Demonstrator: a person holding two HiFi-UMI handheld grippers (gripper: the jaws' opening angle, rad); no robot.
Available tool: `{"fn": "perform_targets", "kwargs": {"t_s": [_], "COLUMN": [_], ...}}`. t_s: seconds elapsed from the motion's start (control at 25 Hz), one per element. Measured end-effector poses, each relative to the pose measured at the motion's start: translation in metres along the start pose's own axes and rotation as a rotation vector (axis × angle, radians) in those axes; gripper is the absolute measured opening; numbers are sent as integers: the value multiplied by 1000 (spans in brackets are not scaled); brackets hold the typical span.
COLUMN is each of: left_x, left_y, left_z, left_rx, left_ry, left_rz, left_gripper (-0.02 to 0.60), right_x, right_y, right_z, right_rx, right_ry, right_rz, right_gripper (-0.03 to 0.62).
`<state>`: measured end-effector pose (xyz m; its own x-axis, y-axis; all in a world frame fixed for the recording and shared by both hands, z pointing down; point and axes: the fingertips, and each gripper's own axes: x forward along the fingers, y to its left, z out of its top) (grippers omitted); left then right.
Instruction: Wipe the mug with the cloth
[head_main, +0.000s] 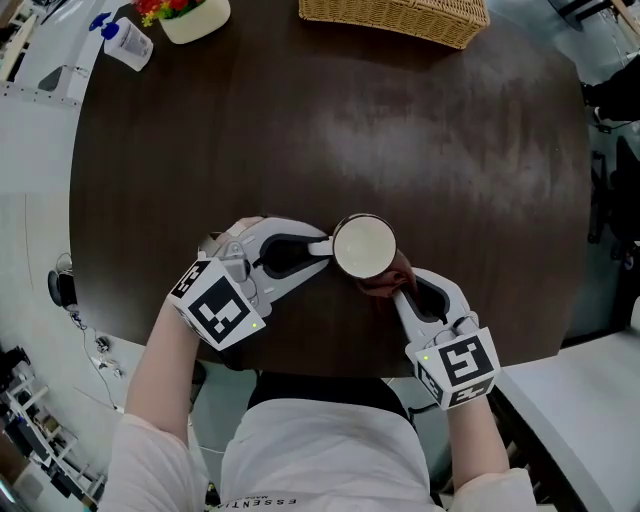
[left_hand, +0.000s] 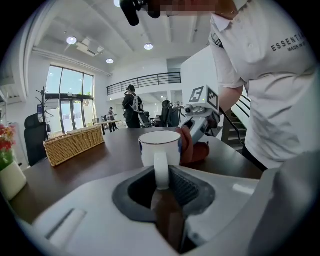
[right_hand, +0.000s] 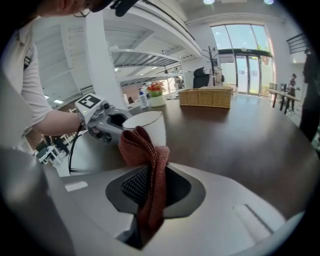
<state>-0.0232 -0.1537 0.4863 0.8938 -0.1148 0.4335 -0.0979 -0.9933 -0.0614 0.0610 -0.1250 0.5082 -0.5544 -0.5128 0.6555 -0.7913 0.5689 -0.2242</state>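
Clamping the mug handle, left gripper meets cloth in right gripper.

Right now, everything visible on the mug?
The mug is white and glossy like ceramic, with a thin dark rim line. It is upright and empty inside, over the dark table. Its handle points at the left gripper, whose jaws are closed on it. The reddish-brown cloth, clamped in the right gripper, lies against its opposite side.

Head view looks down; opposed gripper views closely share the mug.
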Motion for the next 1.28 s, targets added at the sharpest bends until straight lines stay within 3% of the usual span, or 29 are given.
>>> {"fn": "perform_targets", "kwargs": {"t_s": [0.16,0.28,0.52,0.92,1.12,1.28], "left_x": [1,1,1,1,0,2], "left_y": [0,1,2,5,5,1], "left_z": [0,-1,0,-3,-2,-2], "left_rx": [-7,-9,-33,-91,-107,-98], "left_ry": [1,6,7,4,13,27], "left_rz": [3,11,34,84,115,138], "left_gripper": [78,78,78,78,78,78], "right_x": [-11,-10,16,29,21,14], "right_y": [-46,-63,-61,-18,-4,2], "right_z": [13,36,62,38,28,23], "right_rx": [0,-49,-133,-242,-282,-255], "right_ry": [-21,-54,-61,5,23,14], "right_rz": [-161,-206,-134,16,10,-28], "right_gripper": [83,83,83,81,81,81]}}
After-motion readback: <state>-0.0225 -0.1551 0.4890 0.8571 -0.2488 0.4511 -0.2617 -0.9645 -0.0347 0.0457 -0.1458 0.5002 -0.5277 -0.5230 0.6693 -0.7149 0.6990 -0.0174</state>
